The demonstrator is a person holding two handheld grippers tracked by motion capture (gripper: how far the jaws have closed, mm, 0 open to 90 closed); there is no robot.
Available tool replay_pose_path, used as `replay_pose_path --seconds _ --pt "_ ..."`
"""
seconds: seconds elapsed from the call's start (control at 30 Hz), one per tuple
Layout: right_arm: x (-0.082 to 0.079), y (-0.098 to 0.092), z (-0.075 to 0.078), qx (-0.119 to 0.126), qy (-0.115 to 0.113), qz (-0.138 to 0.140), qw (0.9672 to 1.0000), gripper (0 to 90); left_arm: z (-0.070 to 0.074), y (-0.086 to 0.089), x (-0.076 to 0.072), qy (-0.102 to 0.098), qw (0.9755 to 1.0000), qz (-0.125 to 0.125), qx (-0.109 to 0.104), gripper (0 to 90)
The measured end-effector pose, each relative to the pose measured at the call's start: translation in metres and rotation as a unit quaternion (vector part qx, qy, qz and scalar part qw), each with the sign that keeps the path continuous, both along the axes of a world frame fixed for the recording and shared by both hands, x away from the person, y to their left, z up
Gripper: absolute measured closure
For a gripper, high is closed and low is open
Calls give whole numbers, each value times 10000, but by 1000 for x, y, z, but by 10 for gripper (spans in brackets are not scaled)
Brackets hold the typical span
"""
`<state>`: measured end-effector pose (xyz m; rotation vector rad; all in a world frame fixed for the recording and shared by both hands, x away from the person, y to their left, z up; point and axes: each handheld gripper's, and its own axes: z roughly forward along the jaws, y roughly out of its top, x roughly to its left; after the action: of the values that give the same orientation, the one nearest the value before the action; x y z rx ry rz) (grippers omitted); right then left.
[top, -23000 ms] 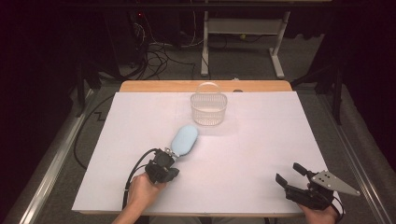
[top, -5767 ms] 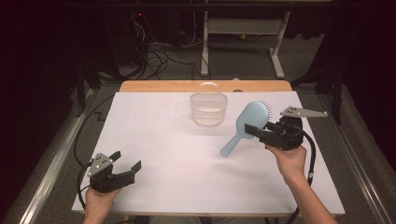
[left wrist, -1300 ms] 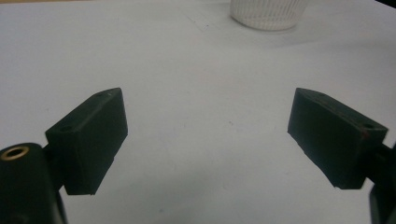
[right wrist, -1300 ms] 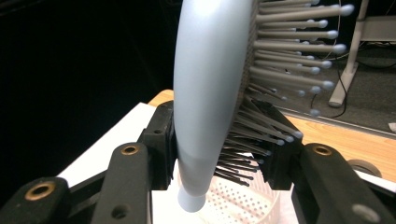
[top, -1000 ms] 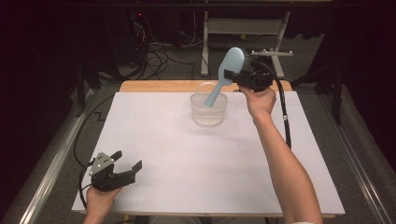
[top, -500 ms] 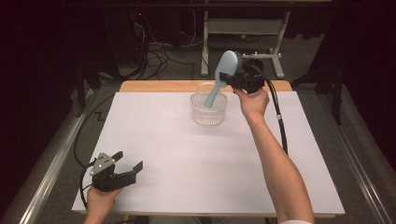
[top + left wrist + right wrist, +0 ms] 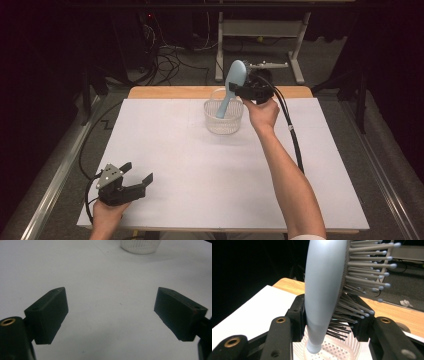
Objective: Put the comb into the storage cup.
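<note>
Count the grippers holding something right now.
1. The right gripper is shut on the blue hairbrush, handle end down over the clear basket at the table's far edge. The left gripper, near the front left corner, is open with nothing between its jaws.

One hairbrush (image 7: 231, 86), one basket (image 7: 223, 116), one white sheet (image 7: 200, 170) over one surface (image 7: 165, 92); two grippers, left gripper (image 7: 131, 184) and right gripper (image 7: 238, 90), one per hand, each with two fingers (image 7: 48, 315) and one cable (image 7: 292, 140)
</note>
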<state>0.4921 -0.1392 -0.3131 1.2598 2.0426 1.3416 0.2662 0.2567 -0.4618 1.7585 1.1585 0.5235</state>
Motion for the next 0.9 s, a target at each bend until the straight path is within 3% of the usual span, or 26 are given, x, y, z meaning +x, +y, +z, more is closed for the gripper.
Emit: replay_pose_path --seconds 0.9 --pt "7 29 -29 -263 185 21 9995 530 0 -1 0 -29 10000 -81 10 114"
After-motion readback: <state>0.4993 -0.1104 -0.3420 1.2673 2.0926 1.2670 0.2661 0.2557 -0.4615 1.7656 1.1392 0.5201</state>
